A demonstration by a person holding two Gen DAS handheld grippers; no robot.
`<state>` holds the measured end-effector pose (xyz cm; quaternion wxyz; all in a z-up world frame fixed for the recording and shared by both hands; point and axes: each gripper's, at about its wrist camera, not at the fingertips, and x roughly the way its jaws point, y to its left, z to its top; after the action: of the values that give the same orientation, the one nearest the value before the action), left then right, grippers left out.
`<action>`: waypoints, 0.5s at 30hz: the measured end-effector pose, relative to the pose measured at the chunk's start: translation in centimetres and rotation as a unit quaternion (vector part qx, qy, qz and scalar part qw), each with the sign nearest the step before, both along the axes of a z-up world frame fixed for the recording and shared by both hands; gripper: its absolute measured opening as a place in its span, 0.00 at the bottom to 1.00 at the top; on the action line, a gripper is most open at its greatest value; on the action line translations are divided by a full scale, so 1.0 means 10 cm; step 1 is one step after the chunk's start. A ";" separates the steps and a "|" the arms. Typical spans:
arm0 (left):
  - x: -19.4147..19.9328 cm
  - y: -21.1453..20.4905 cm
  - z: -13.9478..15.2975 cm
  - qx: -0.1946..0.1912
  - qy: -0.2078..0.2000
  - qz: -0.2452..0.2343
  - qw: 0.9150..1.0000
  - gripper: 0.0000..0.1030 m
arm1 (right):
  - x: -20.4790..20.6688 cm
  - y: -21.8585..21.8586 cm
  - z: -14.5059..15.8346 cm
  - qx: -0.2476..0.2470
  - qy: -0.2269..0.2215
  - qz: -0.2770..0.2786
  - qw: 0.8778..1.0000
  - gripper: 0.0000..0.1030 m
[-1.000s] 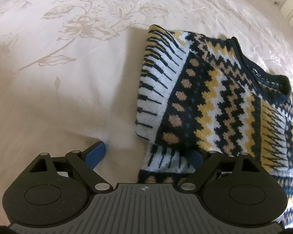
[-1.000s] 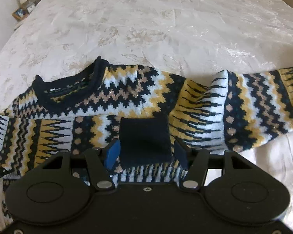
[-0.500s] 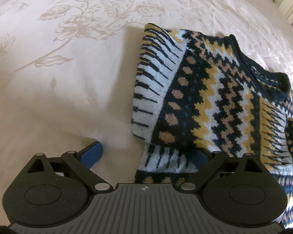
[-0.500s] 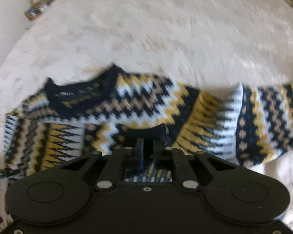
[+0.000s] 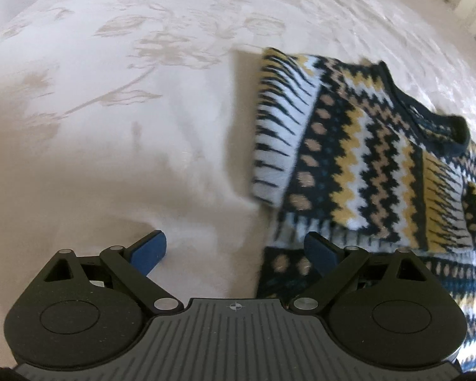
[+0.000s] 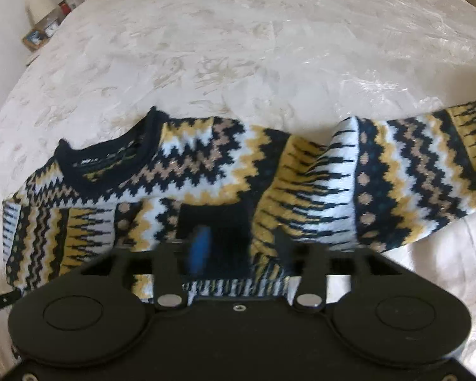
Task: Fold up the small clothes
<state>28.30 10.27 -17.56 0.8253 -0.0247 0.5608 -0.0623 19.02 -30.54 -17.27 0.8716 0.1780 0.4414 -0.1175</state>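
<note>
Thick, fuzzy knitted wool sweater (image 6: pixel 206 171) lies on a smooth, faintly glossy embroidered cloth bedspread (image 6: pixel 238 47)

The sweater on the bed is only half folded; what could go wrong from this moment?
1. The right gripper is opening around the dark cuff; the folded-in sleeve may slip back out.
2. The other sleeve lies spread sideways, so the sweater may end up uneven.
3. The open left gripper hangs over the bedspread and might pinch it.
</note>
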 end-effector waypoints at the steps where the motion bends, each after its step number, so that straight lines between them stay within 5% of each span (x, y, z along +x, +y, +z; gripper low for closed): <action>1: -0.01 0.04 0.04 -0.002 -0.004 0.006 1.000 0.92 | 0.01 0.01 -0.03 0.002 0.002 0.003 1.000 0.58; 8: 0.12 0.10 0.21 -0.009 -0.026 0.019 0.999 0.92 | 0.12 0.02 -0.17 0.033 0.012 0.007 0.999 0.57; 10: 0.18 0.08 0.21 -0.009 -0.028 0.018 0.999 0.92 | 0.16 0.05 -0.20 0.033 0.025 0.010 0.999 0.37; 11: 0.20 0.06 0.22 -0.009 -0.030 0.017 0.999 0.92 | 0.17 0.08 -0.19 0.025 0.028 0.013 0.999 0.12; 15: 0.28 -0.02 0.25 -0.018 -0.038 0.007 0.999 0.92 | 0.06 0.23 0.06 -0.043 0.009 0.032 0.999 0.11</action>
<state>31.10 10.06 -15.10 0.8457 -0.0416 0.5277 -0.0672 19.59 -28.21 -16.67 0.8779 0.1249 0.4491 -0.1096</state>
